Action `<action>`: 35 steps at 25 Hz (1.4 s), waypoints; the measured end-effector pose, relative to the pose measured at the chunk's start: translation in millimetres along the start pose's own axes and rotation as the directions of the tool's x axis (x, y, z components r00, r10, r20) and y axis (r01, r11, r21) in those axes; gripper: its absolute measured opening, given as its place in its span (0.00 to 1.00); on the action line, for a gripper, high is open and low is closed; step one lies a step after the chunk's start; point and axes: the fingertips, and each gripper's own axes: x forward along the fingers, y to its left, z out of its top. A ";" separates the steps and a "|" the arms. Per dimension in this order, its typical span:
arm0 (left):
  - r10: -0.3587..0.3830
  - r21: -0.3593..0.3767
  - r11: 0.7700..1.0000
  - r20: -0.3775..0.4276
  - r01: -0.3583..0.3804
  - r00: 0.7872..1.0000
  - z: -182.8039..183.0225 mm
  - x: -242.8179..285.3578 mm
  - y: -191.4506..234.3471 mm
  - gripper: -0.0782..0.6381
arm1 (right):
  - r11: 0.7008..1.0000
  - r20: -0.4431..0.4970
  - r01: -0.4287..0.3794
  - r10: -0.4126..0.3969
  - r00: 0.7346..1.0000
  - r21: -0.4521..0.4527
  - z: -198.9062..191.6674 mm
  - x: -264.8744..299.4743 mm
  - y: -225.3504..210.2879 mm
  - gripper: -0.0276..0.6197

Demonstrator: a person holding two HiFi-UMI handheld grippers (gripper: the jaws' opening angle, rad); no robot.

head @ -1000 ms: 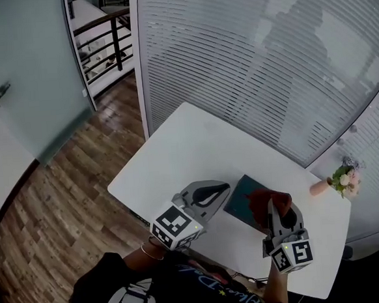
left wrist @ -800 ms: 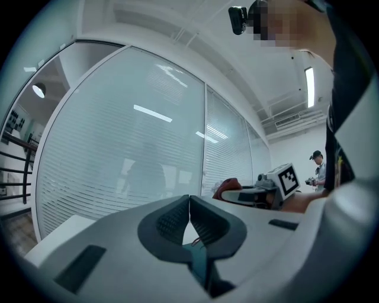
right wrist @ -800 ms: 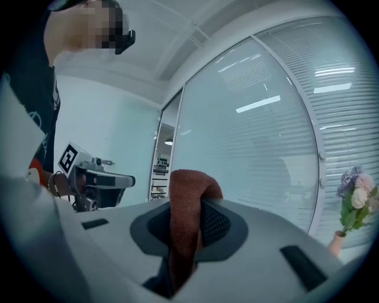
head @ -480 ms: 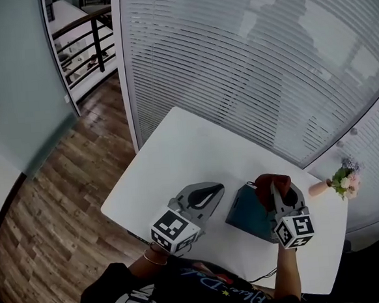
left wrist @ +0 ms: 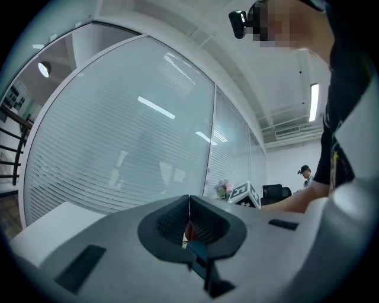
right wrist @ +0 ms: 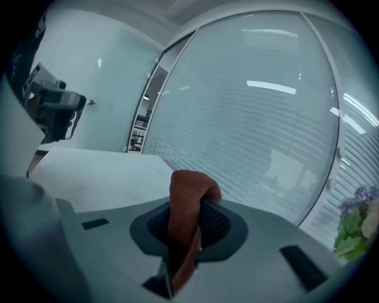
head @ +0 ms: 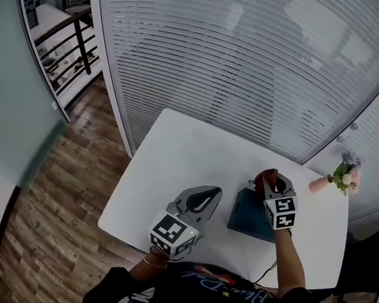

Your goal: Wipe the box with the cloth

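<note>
1. On the white counter (head: 188, 151), toward the person's edge, the dark teal box (head: 246, 213) lay flat with its broad face up.
2. The right gripper (head: 275, 188) stood over the far right part of the box, tip pointing away from the person. The rust-red cloth (head: 267, 175) was bunched at that tip, about over the box's far edge. I could not tell from the head view whether cloth and box were touching.
3. Right jaws: clamped on the cloth. The right gripper view showed one fold doubled over above the pads and a tail hanging down between them.
4. Judgement: gripped at the fold like that, the cloth offers a padded wad ahead of the jaws, which suits it as the wiping face.
5. The left gripper (head: 209, 197) sat low, just beside the box's left edge. I could not tell whether it touched the box.
6. Left jaws: together, holding nothing. Through the slit between them, only slivers of red and teal from beyond showed.
7. Judgement: the left gripper was likely placed there to brace the box against sliding under the wipe.
8. A small vase of flowers (head: 342, 178) stood near the counter's right edge, apart from the box.
</note>
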 end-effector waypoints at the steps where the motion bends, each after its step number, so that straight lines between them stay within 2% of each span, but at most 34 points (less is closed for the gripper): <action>1: 0.002 -0.001 1.000 -0.001 -0.002 1.000 -0.8 1.4 2.0 0.12 | 1.000 -0.025 -0.016 0.015 1.000 -0.026 -6.6 5.8 4.6 0.13; 4: 0.002 -0.011 1.000 0.003 -0.002 1.000 -2.4 0.5 3.2 0.12 | 0.993 -0.082 -0.082 0.075 0.994 -0.090 -18.4 15.0 22.5 0.13; 9: 0.005 -0.019 1.000 -0.024 -0.006 1.000 -13.8 -6.4 3.2 0.12 | 0.981 -0.115 -0.192 0.188 0.976 -0.032 -25.2 19.1 49.1 0.13; 12: -0.012 -0.018 1.000 -0.026 0.012 1.000 -12.6 -11.0 -0.9 0.12 | 0.974 -0.137 -0.222 0.215 0.967 -0.037 -27.2 19.3 58.3 0.13; 21: -0.002 0.006 1.000 -0.024 0.002 1.000 -9.2 -16.0 -2.8 0.12 | 0.969 -0.165 -0.215 0.194 0.967 -0.120 -33.5 17.2 62.8 0.13; 35: 0.009 0.028 1.000 -0.024 -0.008 1.000 -7.3 -14.6 -10.9 0.12 | 0.977 -0.201 -0.181 0.156 0.967 -0.110 -60.0 9.4 41.3 0.13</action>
